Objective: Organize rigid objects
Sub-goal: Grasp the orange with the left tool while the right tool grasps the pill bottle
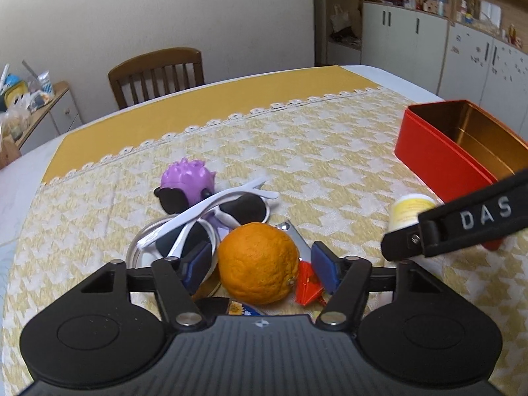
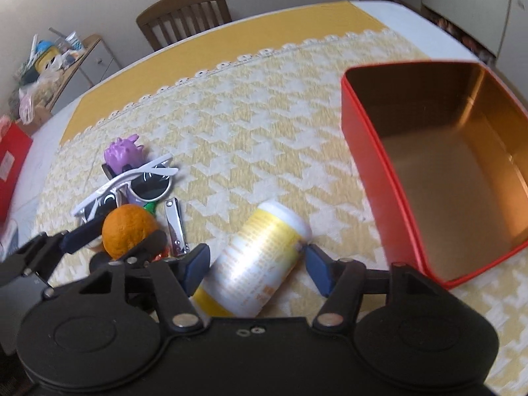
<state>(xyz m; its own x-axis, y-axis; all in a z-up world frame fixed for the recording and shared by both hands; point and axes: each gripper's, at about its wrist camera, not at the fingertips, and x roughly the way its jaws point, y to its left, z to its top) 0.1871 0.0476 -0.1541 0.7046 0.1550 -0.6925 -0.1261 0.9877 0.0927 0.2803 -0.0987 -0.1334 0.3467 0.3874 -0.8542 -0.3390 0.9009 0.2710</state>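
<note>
An orange point(image 1: 257, 264) lies in a heap with white sunglasses point(image 1: 211, 211), a purple spiky toy point(image 1: 188, 178), a metal nail clipper point(image 1: 297, 237) and a red wrapper point(image 1: 307, 283). My left gripper point(image 1: 260, 264) is open around the orange, with a gap at the right pad. A yellow-and-white bottle point(image 2: 260, 257) lies on its side. My right gripper point(image 2: 255, 257) is open around it, its pads close to the bottle's sides. An open red tin point(image 2: 379, 165) with a gold inside stands empty to the right. The left gripper's fingers point(image 2: 82, 231) flank the orange point(image 2: 128, 231) in the right wrist view.
A yellow houndstooth cloth point(image 1: 330, 151) covers the table. A round metal lid point(image 1: 138, 254) lies under the sunglasses. A wooden chair point(image 1: 155, 72) stands at the far edge, and a cluttered side cabinet point(image 1: 39, 99) at the left. Shelves and cupboards point(image 1: 412, 33) fill the back right.
</note>
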